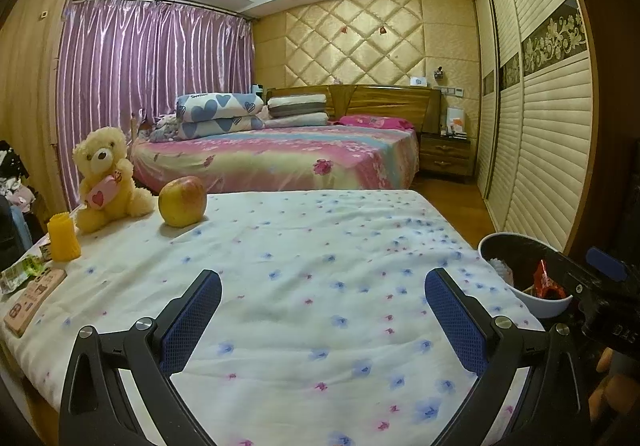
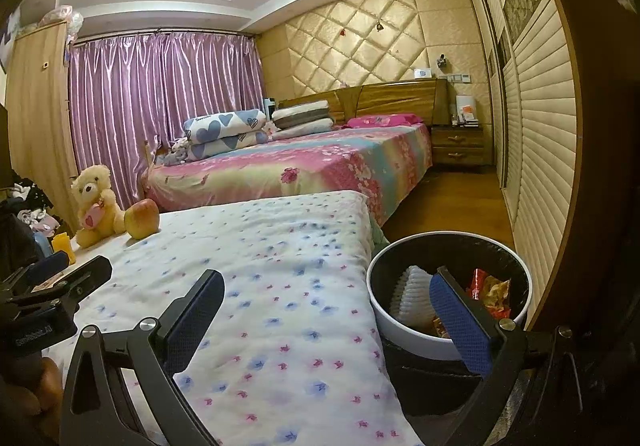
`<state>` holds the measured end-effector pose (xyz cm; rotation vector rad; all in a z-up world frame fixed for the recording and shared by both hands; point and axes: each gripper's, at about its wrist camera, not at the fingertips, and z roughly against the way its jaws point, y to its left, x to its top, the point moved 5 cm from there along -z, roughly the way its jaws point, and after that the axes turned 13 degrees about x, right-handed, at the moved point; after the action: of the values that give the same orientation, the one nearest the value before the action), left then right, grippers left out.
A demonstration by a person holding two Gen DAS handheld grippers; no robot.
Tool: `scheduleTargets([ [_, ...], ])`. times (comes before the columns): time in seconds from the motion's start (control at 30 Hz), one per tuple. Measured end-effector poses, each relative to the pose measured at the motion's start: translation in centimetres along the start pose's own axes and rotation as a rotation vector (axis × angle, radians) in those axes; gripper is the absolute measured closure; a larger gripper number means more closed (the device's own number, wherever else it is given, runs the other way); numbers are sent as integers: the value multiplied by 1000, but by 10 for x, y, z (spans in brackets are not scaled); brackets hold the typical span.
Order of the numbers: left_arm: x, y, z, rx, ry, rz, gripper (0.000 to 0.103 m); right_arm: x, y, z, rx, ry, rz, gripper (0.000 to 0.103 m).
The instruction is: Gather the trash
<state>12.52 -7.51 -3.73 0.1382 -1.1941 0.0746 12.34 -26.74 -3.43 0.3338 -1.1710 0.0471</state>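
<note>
Here both claws hang spread wide with nothing between their blue pads: the left gripper (image 1: 322,322) over the bare flowered cloth (image 1: 320,246) of the near table, the right gripper (image 2: 326,326) straddling that cloth's right edge, its right finger reaching over the rim of the trash bin (image 2: 524,310). The bin stands on the floor just beside the table's right edge and already holds a red wrapper (image 2: 490,292), a white ribbed piece and other scraps. What may be left to collect lies the other way. At the far left edge of the table, well apart from either claw, a crinkled greenish wrapper (image 1: 20,274) rests beside a flat pink card or box (image 1: 34,302), whose long axis runs from the near edge toward the table's left rear. Near these stand a yellow ribbed cup (image 1: 63,238), a teddy bear (image 1: 106,182) and an apple (image 1: 183,201). The left gripper is plainly the nearer to that wrapper, which lies to its left and a little ahead, while the right gripper is the nearer to the bin, so I judge the coming move turns on a leftward reach by the left. The wrapper is cut off by the picture's edge in the left view, and in the right view the left gripper's body hides it. Whether the card is trash I cannot tell; its print is too small to read.
</note>
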Motion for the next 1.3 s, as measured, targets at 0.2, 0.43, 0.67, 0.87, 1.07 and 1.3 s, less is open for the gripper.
scheduleTargets([
  [0.2, 0, 1, -2, 6, -3, -5, 1, 0, 2, -1, 4, 3, 1, 0],
  [0.43, -2, 3, -3, 2, -9, -6, 1, 0, 2, -1, 5, 4, -1, 0],
  [0.67, -3, 5, -1, -4, -16, -9, 1, 0, 3, -1, 5, 4, 0, 0],
  [0.87, -2, 6, -3, -9, -11, -8, 1, 0, 2, -1, 4, 3, -1, 0],
  [1.07, -2, 7, -4, -11, -9, -9, 1, 0, 2, -1, 5, 5, -1, 0],
  [1.3, -2, 8, -4, -11, -10, -10, 1, 0, 3, -1, 5, 5, -2, 0],
])
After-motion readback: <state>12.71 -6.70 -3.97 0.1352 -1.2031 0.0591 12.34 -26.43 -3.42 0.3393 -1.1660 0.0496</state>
